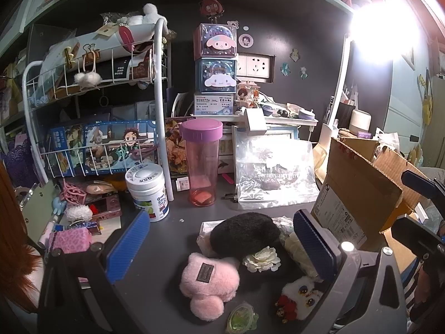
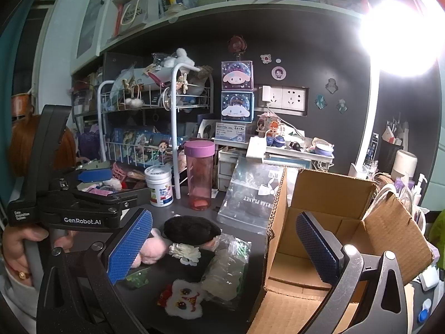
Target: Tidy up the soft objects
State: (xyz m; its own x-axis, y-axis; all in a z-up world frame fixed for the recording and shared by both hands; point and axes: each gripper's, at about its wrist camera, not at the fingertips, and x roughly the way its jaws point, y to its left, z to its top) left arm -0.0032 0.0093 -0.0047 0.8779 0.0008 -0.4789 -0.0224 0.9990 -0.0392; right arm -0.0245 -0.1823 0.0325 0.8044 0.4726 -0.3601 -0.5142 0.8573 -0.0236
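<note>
Soft things lie on the dark desk: a pink plush (image 1: pixel 208 278) (image 2: pixel 148 252), a black fluffy pad (image 1: pixel 244 233) (image 2: pixel 192 229), a white fabric flower (image 1: pixel 261 258) (image 2: pixel 185 252) and a white lion-face plush (image 1: pixel 301 297) (image 2: pixel 183 297). My left gripper (image 1: pixel 222 247) is open and empty, hovering above the pink plush and black pad. My right gripper (image 2: pixel 225 250) is open and empty, its right finger inside an open cardboard box (image 2: pixel 333 222) (image 1: pixel 361 183). The left gripper's body also shows in the right wrist view (image 2: pixel 83 208).
A pink tumbler (image 1: pixel 201 164), a white jar (image 1: pixel 147 192), a clear zip bag (image 1: pixel 274 175) and a wire rack (image 1: pixel 97 117) stand behind the soft things. Clear packets (image 2: pixel 228 267) and a green jelly cup (image 1: pixel 240 320) lie near them. A bright lamp (image 2: pixel 403 36) glares at right.
</note>
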